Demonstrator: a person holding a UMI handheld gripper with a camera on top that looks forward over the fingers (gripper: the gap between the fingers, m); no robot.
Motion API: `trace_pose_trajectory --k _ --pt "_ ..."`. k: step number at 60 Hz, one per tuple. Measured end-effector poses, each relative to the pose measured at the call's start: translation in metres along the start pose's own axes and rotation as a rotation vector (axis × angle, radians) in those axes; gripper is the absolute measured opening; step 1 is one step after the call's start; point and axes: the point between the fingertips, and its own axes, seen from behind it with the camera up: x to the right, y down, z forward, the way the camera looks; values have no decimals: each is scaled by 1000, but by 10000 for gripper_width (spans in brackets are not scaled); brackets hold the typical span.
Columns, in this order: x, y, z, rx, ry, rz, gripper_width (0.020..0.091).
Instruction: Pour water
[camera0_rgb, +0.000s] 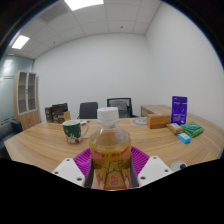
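I have the bottle (111, 150) upright between my jaws (111, 163), white cap on top, amber liquid inside and a label low on its body. Both pink pads (82, 160) sit against its sides, so the jaws are clamped on it. It fills the near middle of my view and hides the worktop (40, 143) straight ahead.

Just beyond the bottle, a little to the left, a mug (74, 129) with a green pattern stands on the wood, its handle pointing left. Nothing lies between the bottle and the mug.

Off to the right, well apart from the mug, I see a purple box (179, 109) standing upright, a brown box (158, 120) beside it, a green pack (193, 129) and a small blue item (184, 139) nearer me. Behind the worktop stand black chairs (119, 104) against the white wall, and a cabinet (27, 90) at the far left.
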Motion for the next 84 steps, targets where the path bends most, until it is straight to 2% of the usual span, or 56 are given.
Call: trace_pose_trajectory --k 8,14,15,20,26,29,37,53,68,76,84 --pt "1 3 7 -50 -11 4 487" --pt "4 -1 17 -128 -10 -17 467" --pt "5 -5 20 -130 -8 -26 448" --pt "19 -28 39 -139 44 -124 448" --pt "16 -65 72 -116 77 -331 449" --pt "13 -89 87 -108 92 -465 450" --pt "-20 -122 137 -87 140 -952 447" --pt "-59 -128 204 -250 150 -1774 443" --pt "-66 -117 218 -363 60 -2151 448" --pt "-67 -117 218 -343 28 -2123 446" --pt "-62 -145 221 -213 96 -1791 447"
